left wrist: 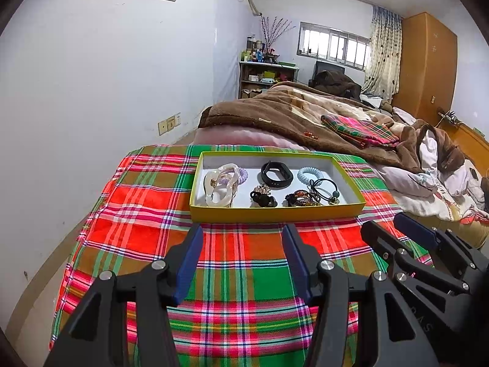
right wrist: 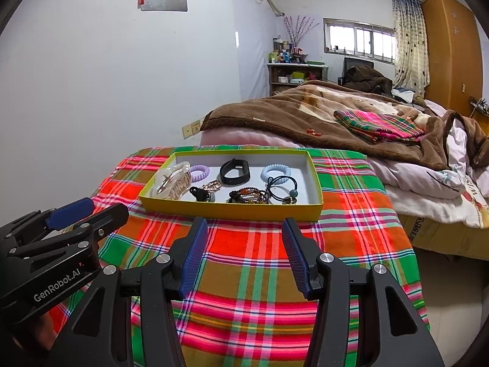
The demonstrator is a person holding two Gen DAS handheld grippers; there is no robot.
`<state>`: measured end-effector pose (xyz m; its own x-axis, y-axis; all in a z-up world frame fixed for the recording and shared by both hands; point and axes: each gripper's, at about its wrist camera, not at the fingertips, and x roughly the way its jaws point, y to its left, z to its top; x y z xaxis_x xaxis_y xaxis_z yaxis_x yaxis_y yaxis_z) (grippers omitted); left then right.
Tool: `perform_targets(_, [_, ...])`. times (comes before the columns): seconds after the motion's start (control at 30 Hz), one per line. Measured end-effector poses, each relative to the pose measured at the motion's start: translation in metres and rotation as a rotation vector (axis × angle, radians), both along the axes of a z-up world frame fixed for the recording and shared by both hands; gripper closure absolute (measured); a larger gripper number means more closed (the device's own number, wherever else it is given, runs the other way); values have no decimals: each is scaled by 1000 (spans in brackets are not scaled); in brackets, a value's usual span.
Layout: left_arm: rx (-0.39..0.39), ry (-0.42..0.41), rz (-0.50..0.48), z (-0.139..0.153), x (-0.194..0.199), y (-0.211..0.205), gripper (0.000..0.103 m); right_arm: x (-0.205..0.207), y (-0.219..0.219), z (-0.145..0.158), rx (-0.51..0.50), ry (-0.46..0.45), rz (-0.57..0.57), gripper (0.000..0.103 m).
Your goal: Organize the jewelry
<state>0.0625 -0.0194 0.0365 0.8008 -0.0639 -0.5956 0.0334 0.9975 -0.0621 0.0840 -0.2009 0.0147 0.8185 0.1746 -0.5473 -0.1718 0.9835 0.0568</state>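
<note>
A: Where do we stand with the jewelry?

B: It all lies in the yellow tray (left wrist: 276, 211), straight ahead of both our grippers on the plaid cloth (left wrist: 244, 260). The tray's long side runs across our view, left to right.

A: What is in it, left to right?

B: A pale translucent hair claw (left wrist: 218, 188) with a lilac coil tie (left wrist: 240, 175) touching it behind, then a black wristband (left wrist: 276, 175) with a black and gold clip (left wrist: 262, 197) in front of it, then a pale blue coil tie (left wrist: 308, 173), a black elastic with a bead (left wrist: 325, 187), and a dark beaded bracelet (left wrist: 302, 198) near the front wall.

A: And our grippers?

B: Our left gripper (left wrist: 243, 238) has its jaws apart with nothing between them, short of the tray's near wall. Our right gripper (right wrist: 244, 232) is the same, empty and parted, side by side with the left.

A: Which one is nearer?

B: We judge both about equally near the front wall; the left faces the tray's middle and left items, the right faces the bracelet and elastic.

A: The room around us?

B: The cloth covers a raised surface set against a bed with a brown blanket (left wrist: 275, 113). White wall (left wrist: 107, 76) to the left, a cluttered shelf (left wrist: 266, 76), a barred window (left wrist: 333, 47) and a wooden wardrobe (left wrist: 428, 61) further right.
</note>
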Motion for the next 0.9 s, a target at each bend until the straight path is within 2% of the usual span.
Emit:
perform_targets(0.13, [-4, 1, -1, -1, -1, 0, 47, 0, 1, 0, -2, -2, 1, 52])
perform_targets(0.27, [26, 1, 15, -1, -2, -2, 47, 0, 1, -1, -1, -1, -2, 51])
perform_targets(0.4, [7, 6, 11, -2, -2, 1, 47, 0, 1, -1, -2, -3, 0, 51])
perform_targets(0.9, [13, 3, 33, 0, -3, 2, 47, 0, 2, -2, -1, -5, 1, 51])
